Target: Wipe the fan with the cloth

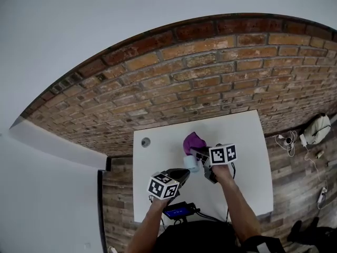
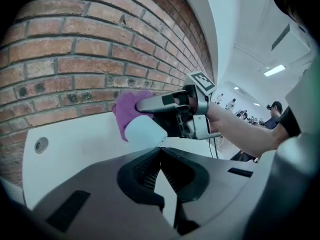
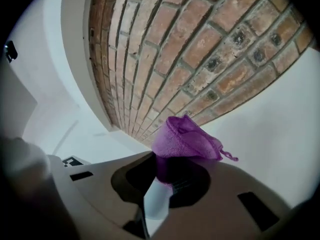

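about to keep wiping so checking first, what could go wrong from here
1. The right tongs pinch the purple cloth as a bunched wad with a loose end, so it may slip out or wipe poorly.
2. A pale blue object, possibly the fan, sits right at those tips. Whether it is gripped is unclear, so it could drop.
3. The left tongs are shut and empty, steadying nothing.

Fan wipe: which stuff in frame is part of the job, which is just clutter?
Job: cloth, shut in right gripper; pale blue thing under it, likely the fan.
Lying about: blue-lit device at table edge; white bag, cables on floor.
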Demonstrator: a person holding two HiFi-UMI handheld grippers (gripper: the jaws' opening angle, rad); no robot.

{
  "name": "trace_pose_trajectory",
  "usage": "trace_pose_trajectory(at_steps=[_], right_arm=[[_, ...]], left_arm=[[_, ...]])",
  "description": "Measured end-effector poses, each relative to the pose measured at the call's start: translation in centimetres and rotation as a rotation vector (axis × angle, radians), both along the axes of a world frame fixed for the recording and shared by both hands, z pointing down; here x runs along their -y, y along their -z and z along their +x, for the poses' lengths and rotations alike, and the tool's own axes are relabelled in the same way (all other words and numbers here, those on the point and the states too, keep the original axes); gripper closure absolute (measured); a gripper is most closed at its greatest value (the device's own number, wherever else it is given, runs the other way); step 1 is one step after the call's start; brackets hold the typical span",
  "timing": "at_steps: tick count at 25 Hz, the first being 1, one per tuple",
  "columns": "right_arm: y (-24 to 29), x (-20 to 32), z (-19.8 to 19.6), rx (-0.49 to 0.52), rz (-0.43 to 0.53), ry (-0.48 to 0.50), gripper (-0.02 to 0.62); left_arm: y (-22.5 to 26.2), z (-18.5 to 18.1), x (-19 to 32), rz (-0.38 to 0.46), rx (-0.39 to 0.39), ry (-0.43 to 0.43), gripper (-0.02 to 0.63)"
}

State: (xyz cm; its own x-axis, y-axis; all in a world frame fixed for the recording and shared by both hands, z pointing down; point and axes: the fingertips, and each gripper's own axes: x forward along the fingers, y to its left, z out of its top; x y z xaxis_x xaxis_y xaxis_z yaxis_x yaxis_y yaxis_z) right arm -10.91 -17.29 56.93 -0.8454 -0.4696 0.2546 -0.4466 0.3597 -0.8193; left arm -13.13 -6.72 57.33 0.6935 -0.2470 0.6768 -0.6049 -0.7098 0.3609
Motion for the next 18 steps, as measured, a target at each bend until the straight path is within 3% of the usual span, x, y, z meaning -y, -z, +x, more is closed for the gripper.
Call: trace_pose_trajectory(at_steps=[14,18], right_arm=[[-0.6,-6.7,0.8,0.083,-0.138,-0.14,0.548],[-1.6,-7.5,3.0,0.12,-0.181,-0.255,0.548]], left_arm=[[0.1,-4.4,3.0,0.022,0.045,0.099,0.6],[2.5,-4.2,3.6,0.105,0.063,0.098,0.6]])
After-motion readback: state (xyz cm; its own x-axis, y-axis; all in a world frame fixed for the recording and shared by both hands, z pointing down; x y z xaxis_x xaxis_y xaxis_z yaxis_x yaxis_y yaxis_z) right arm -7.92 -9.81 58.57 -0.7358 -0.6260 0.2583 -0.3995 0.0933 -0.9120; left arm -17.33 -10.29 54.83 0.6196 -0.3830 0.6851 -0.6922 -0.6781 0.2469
